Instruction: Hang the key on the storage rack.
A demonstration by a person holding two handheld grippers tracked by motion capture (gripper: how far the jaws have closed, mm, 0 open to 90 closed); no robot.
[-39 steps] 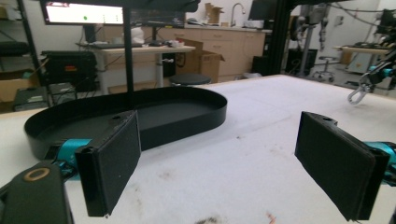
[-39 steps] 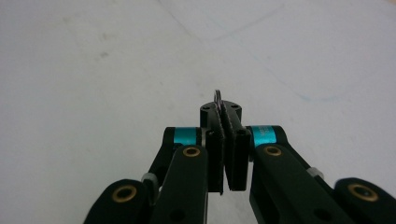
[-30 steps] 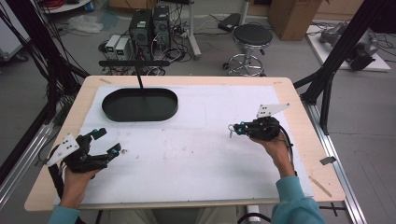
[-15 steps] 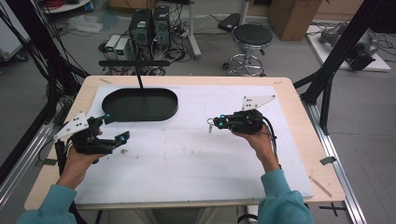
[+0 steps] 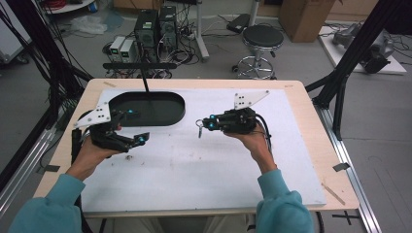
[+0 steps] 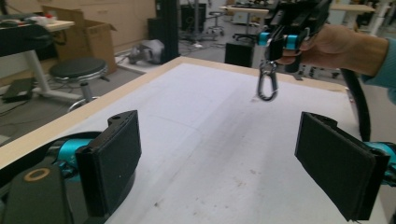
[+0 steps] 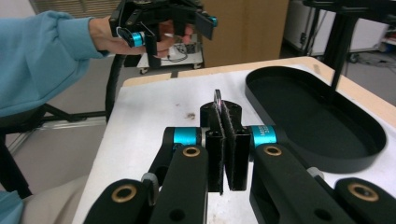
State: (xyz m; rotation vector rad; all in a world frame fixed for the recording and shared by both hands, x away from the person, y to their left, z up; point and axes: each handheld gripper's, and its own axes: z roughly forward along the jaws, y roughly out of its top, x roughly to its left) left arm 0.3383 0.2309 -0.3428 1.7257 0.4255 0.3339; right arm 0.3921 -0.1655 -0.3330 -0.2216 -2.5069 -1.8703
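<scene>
A small metal carabiner point(image 5: 199, 129) hangs above the white mat, pinched at its top by my right gripper point(image 5: 206, 122), whose jaws are shut on it. In the right gripper view only its ring point(image 7: 217, 96) pokes past the closed pads of the right gripper point(image 7: 223, 112). My left gripper point(image 5: 137, 126) is held above the mat beside the tray, jaws wide apart with nothing between them. In the left gripper view the left gripper point(image 6: 229, 161) faces the dangling carabiner point(image 6: 267, 82) and the right gripper point(image 6: 279, 39) holding it.
An empty black oval tray point(image 5: 163, 110) lies at the mat's far left, also seen as the tray point(image 7: 303, 112) from the right gripper. A thin black rod point(image 5: 145, 82) rises at its far edge. The white mat point(image 5: 204, 170) covers the wooden table point(image 5: 311, 126).
Both hands have lifted and moved away from the person. The left gripper went toward the tray; the right went left toward the table's middle, still holding the carabiner.
</scene>
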